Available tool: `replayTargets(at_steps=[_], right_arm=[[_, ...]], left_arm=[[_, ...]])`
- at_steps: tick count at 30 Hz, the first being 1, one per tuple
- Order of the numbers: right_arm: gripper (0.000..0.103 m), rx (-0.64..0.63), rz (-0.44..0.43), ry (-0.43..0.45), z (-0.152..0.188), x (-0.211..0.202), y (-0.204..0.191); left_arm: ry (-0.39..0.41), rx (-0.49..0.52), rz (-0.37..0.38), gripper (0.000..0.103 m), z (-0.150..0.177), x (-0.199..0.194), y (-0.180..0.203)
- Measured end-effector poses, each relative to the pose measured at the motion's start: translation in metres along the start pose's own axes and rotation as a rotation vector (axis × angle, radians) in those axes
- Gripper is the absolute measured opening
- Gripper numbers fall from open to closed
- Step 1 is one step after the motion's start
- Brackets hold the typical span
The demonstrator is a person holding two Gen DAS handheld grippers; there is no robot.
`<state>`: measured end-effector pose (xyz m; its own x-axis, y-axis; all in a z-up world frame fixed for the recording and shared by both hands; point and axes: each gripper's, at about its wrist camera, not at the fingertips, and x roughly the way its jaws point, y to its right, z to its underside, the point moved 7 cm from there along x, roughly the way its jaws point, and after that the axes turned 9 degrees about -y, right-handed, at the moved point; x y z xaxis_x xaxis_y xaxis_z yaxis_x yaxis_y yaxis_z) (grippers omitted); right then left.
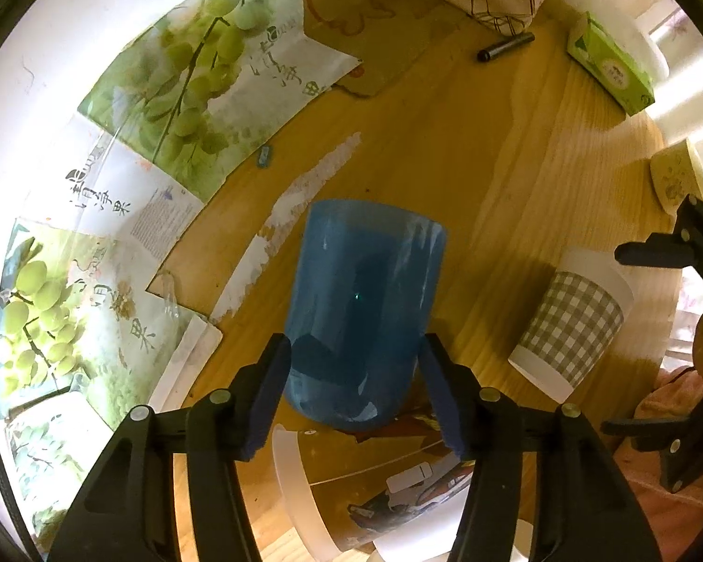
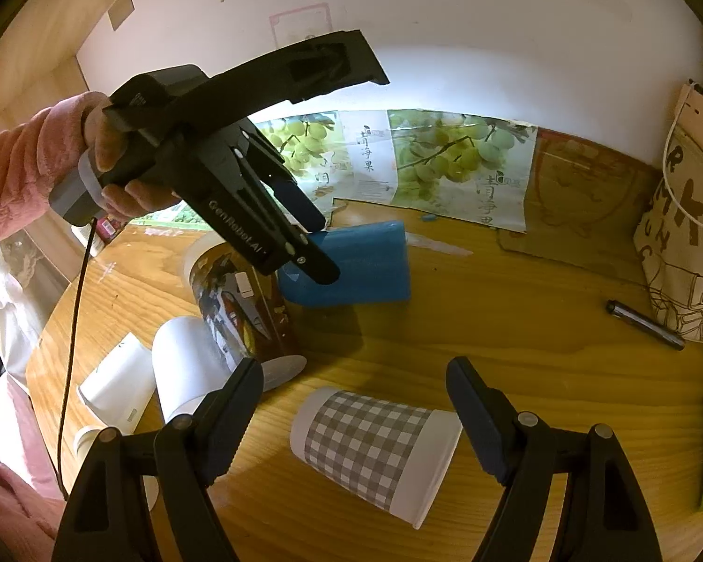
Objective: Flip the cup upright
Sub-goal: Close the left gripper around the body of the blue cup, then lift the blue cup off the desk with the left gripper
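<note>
Glossy translucent blue plastic cup (image 1: 363, 314), matt paper gingham cup (image 2: 375, 449), grained wooden table (image 2: 515, 328)

Wooden table (image 2: 515, 342), checked cup (image 2: 375, 449), pen (image 2: 644, 317)

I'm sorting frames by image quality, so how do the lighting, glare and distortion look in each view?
Left wrist view: warm yellowish light, the wall and grape posters blown out along the left rim, strong fisheye curving, and the blue cup sharp between the left gripper fingers. Right wrist view: bright wall glare up top, the checkered cup clear near the right gripper, its shadow soft, edges bent and dark.
</note>
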<state>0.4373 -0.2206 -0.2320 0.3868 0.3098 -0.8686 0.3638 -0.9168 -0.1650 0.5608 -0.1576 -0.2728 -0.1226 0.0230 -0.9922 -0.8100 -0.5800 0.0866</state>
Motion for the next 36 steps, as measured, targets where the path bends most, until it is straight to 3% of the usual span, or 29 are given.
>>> replayTargets(at_steps=[3,5,6,7,12,17,21,28,36], right_arm=[[0.081,0.004,-0.002,0.001,0.001,-0.001,0.000],[0.081,0.007,-0.003,0.003,0.001,-0.001,0.000],[0.081,0.009,-0.003,0.004,0.001,-0.001,0.000],[0.081,0.012,-0.004,0.004,0.001,-0.001,0.001],[0.081,0.008,-0.007,0.008,-0.001,-0.002,0.000],[0.081,0.011,-0.008,0.031,-0.001,-0.008,0.000],[0.081,0.026,-0.008,0.048,0.000,-0.014,0.001],[0.081,0.052,-0.017,0.064,0.000,-0.019,0.005],[0.081,0.057,-0.036,0.061,0.002,-0.017,0.007]], left_arm=[[0.018,-0.011,0.019,0.055,-0.004,-0.004,-0.009],[0.046,-0.019,0.044,0.043,-0.002,-0.012,-0.014],[0.055,-0.028,0.076,0.026,-0.001,-0.015,-0.017],[0.048,-0.045,0.109,0.020,-0.002,-0.016,-0.021],[0.048,-0.086,0.120,0.020,-0.006,-0.018,-0.033],[0.037,-0.105,0.096,0.023,0.001,-0.024,-0.028],[0.013,-0.116,0.053,0.043,0.006,-0.020,-0.014],[-0.027,-0.125,0.020,0.068,0.008,-0.010,-0.006],[-0.083,-0.182,0.099,0.071,0.004,0.008,0.000]])
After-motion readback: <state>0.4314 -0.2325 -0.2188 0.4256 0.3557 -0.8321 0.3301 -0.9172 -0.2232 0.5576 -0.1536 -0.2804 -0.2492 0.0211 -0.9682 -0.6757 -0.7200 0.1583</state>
